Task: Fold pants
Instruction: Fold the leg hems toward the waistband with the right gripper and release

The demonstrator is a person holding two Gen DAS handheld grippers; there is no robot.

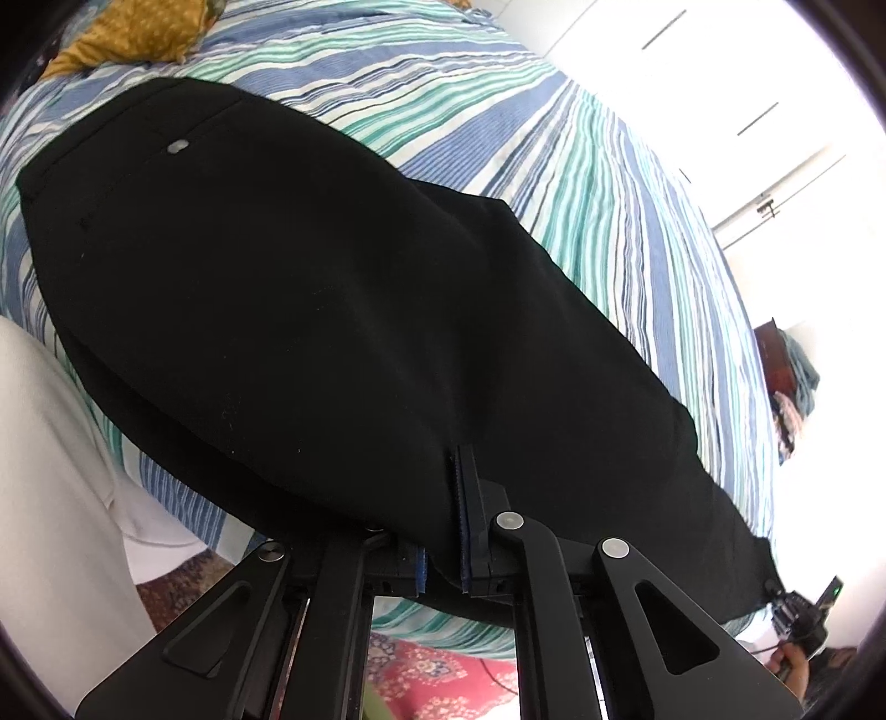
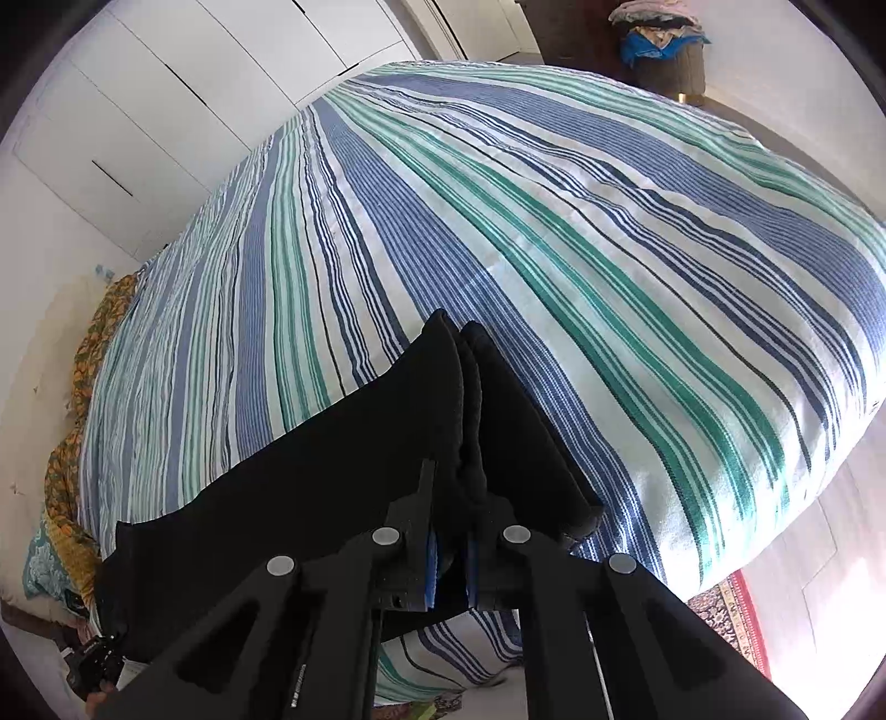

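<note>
Black pants (image 1: 310, 310) lie on the striped bed, waist with a silver button (image 1: 178, 146) at the far left. My left gripper (image 1: 443, 531) is shut on the near edge of the pants, fabric pinched between the blue pads. In the right wrist view the leg end of the pants (image 2: 343, 443) is bunched and lifted, and my right gripper (image 2: 449, 554) is shut on it. The other gripper shows small at each view's bottom corner (image 1: 797, 615).
The bed has a blue, green and white striped cover (image 2: 554, 232). A yellow patterned cloth (image 1: 138, 33) lies at the head end. White wardrobes (image 2: 138, 111) stand beyond the bed. A basket of clothes (image 2: 664, 44) is on the floor, and a red rug (image 1: 443, 681) lies below the bed edge.
</note>
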